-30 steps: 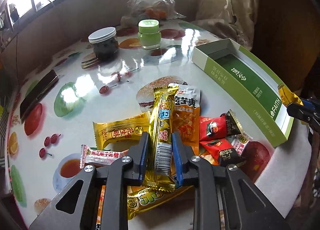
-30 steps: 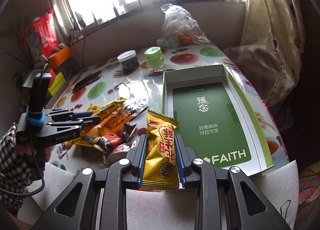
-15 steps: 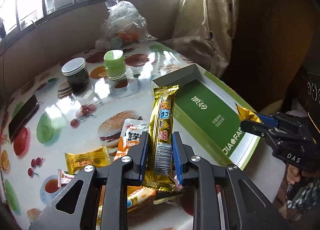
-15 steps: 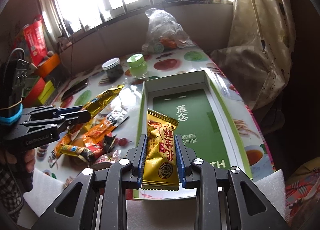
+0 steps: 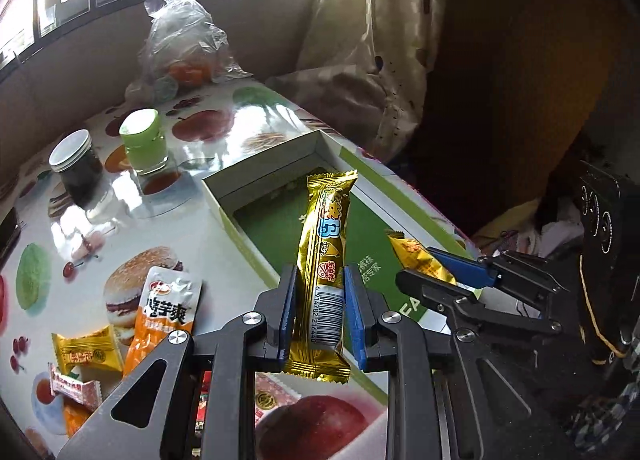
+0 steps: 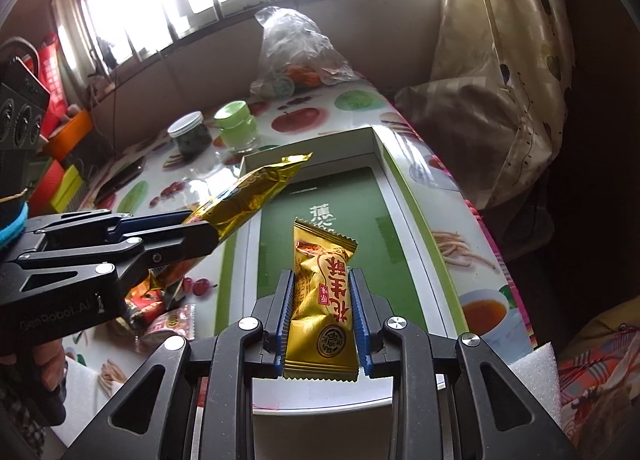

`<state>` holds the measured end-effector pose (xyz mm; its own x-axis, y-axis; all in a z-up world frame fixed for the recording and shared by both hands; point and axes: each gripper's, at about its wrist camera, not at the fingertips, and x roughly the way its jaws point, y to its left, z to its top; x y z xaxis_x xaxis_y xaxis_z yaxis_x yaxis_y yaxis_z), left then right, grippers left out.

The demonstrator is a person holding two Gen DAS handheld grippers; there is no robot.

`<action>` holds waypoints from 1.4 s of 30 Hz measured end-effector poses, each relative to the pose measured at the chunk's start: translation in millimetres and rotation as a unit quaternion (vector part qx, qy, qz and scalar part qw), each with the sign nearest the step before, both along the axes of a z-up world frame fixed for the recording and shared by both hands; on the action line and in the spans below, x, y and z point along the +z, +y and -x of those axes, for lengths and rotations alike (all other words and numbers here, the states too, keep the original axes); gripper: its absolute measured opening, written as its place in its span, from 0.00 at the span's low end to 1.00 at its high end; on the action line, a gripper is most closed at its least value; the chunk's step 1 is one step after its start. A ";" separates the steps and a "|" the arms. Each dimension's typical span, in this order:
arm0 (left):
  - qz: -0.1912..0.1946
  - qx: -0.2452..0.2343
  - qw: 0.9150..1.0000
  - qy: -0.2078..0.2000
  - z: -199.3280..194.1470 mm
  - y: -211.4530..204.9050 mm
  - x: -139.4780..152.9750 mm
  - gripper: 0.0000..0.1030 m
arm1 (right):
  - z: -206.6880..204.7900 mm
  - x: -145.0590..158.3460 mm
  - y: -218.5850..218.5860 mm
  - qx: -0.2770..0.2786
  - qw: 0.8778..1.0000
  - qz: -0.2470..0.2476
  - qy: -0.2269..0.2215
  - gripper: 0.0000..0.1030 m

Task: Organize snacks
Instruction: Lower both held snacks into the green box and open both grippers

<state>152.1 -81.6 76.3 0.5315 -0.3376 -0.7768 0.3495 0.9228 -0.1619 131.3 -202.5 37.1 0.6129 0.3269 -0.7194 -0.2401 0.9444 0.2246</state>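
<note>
A long gold snack bar is clamped in the left hand-held gripper and held above the open green-lined box. Beside it, a short gold peanut-candy packet is pinched in the right hand-held gripper, also over the box (its near end). Remaining snacks, among them an orange pouch and a small yellow packet, lie on the fruit-print tabletop left of the box. Farther back stand a green-lidded jar, a white-lidded dark jar and a clear plastic bag.
</note>
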 end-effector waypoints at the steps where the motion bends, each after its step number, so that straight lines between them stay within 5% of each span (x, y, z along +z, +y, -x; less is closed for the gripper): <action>1: -0.001 -0.002 1.000 0.001 -0.5 -2.9 -1.1 0.24 | -0.8 -1.3 -0.9 -0.001 1.000 0.000 0.001 0.24; 16: -0.010 0.010 0.999 0.030 -11.1 -22.4 -22.5 0.24 | -9.2 -13.9 -3.4 -0.019 0.999 0.047 0.003 0.25; 42: -0.011 0.019 0.999 0.048 -14.3 -23.4 -34.1 0.30 | -8.4 -21.2 -7.4 -0.035 0.998 0.049 0.012 0.33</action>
